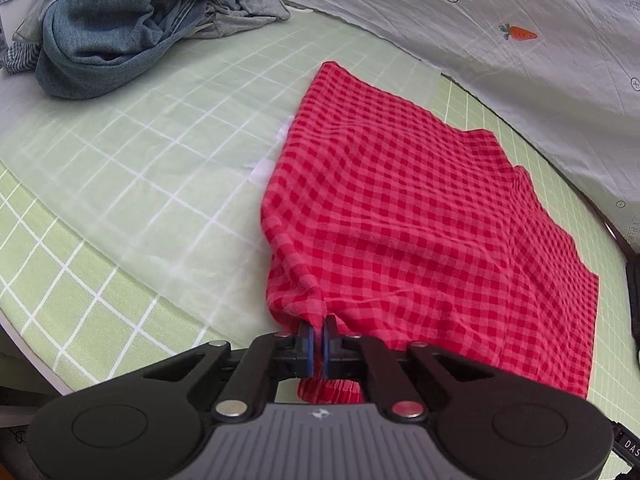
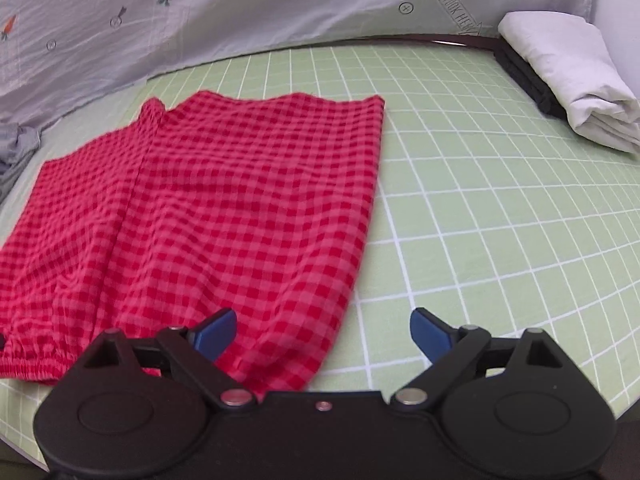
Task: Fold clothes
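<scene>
A pair of red checked shorts [image 1: 400, 216] lies spread on the green grid sheet [image 1: 100, 288]. My left gripper [image 1: 319, 330] is shut on the shorts at their near left corner, by the gathered waistband; the cloth bunches into the blue pads. In the right wrist view the shorts [image 2: 224, 200] lie flat with the elastic waistband at lower left. My right gripper [image 2: 323, 330] is open and empty, low over the near right corner of the shorts; its left fingertip [image 2: 216, 330] is above the cloth, its right one above bare sheet.
A heap of unfolded blue and grey clothes [image 1: 120, 28] sits at the far left. A folded white cloth on a dark one [image 2: 568, 76] lies at the far right. A grey carrot-print sheet [image 2: 280, 4] runs along the back.
</scene>
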Action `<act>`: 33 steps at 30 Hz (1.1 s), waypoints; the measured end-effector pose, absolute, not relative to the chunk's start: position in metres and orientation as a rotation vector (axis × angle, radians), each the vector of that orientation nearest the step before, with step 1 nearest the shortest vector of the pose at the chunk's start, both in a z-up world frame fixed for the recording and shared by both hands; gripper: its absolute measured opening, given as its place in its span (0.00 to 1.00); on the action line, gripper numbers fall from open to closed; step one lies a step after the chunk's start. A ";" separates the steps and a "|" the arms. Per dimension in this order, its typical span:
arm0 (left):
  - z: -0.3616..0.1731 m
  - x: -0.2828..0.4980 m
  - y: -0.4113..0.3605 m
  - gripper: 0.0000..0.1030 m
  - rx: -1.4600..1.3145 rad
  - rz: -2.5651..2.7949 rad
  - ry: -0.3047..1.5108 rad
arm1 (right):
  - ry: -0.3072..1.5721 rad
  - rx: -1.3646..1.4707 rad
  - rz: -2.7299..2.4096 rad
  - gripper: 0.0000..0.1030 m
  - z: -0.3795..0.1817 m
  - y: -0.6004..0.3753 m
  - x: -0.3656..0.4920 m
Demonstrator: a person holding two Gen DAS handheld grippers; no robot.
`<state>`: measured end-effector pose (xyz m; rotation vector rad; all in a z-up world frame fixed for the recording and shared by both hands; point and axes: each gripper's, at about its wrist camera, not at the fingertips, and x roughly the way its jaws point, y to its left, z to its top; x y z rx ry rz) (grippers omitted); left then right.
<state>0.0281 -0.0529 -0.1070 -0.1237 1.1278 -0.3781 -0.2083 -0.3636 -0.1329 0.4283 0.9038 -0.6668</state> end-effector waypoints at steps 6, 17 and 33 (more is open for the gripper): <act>-0.088 0.027 -0.095 0.03 -0.109 -0.474 1.068 | 0.909 0.470 -0.734 0.92 -0.138 -0.390 -0.220; -0.071 0.000 -0.207 0.02 0.046 -0.766 1.044 | 0.916 0.550 -0.877 0.92 -0.149 -0.440 -0.250; -0.105 -0.029 -0.244 0.46 0.125 -0.925 1.229 | 0.877 0.641 -0.881 0.93 -0.152 -0.462 -0.267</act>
